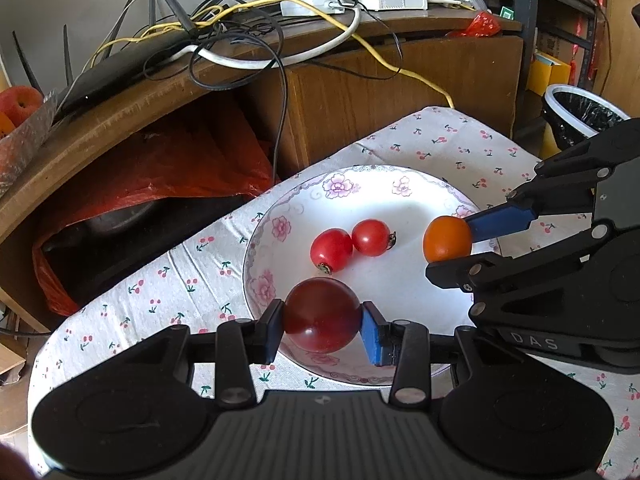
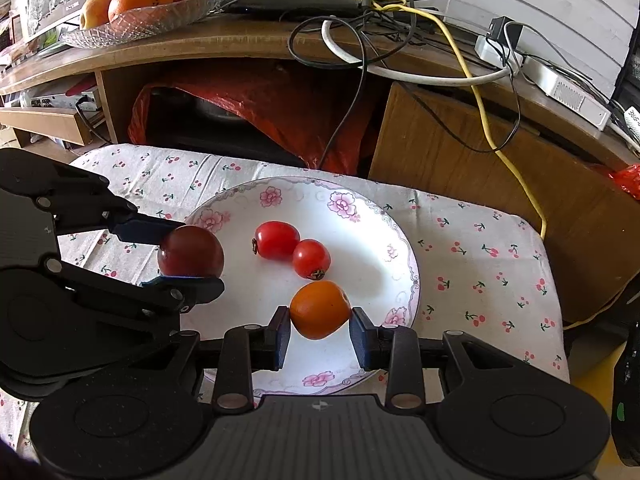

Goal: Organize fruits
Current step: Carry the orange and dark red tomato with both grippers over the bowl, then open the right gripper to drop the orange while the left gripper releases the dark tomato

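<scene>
Left gripper fingers clamping dark red tomato; right gripper fingers clamping orange tomato; both over floral plate, frame centre.

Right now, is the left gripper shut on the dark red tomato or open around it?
Shut on it: the left gripper has both fingers pressed against the dark red tomato, above the plate.

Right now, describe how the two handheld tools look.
Both match: the left tool and right tool have black linkage arms with silver pivot pins, blue finger pads, and a ribbed black body flanked by round black discs. The right tool's body reads "DAS" in the left view.
</scene>
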A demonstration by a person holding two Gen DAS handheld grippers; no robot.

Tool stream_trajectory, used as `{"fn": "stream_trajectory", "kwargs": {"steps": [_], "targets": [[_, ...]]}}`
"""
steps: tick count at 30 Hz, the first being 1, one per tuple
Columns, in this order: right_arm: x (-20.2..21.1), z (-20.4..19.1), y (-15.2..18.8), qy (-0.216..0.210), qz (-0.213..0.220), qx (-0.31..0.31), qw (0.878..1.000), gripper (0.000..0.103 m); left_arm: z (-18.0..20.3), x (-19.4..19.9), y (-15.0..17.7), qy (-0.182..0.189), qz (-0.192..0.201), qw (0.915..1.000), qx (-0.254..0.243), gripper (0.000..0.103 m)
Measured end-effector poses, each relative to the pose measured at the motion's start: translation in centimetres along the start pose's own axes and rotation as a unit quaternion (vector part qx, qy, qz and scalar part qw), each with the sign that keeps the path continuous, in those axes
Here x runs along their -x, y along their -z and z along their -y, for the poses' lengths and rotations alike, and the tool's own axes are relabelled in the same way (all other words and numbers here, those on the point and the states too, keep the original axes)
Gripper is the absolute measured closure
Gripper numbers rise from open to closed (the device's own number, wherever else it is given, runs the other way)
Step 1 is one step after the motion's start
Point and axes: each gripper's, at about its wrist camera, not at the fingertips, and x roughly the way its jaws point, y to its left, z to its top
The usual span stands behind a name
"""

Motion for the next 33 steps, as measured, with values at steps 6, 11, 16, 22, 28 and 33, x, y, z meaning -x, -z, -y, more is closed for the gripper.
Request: {"fn": "stream_trajectory", "kwargs": {"steps": [6,11,16,22,28,33], "targets": [[-0.8,0.0,-0.1,-0.003,-0.001,0.001,1.000,0.074,-0.2,-0.7,0.0,-0.002,-0.006,1.0000,0.000,0.055],[-1.2,0.1,-0.2,-0.004,-0.001,0.000,1.000,0.074,-0.2,-0.8,0.0,-0.002,-0.007,1.0000,0.000,0.055],[-1.3,0.1,-0.2,-0.005,-0.003,0.001,1.000,0.074,-0.3,-1.2,0.0,-0.002,-0.010,0.9999,0.001,0.055],[-1.7,0.3,-0.2,-0.005,-0.003,-0.001,1.000,0.074,-0.2,-1.3,-0.1,-0.002,-0.011,0.9999,0.001,0.055],[-1.8,0.3,-0.2,-0.005,-0.004,-0.001,1.000,0.073,-0.3,-1.3,-0.1,0.000,-0.012,0.9999,0.000,0.055],[-2.1,0.4,-0.1,-0.004,-0.007,-0.001,1.000,0.073,-0.2,-1.4,-0.1,0.000,-0.013,0.9999,-0.001,0.055]]}}
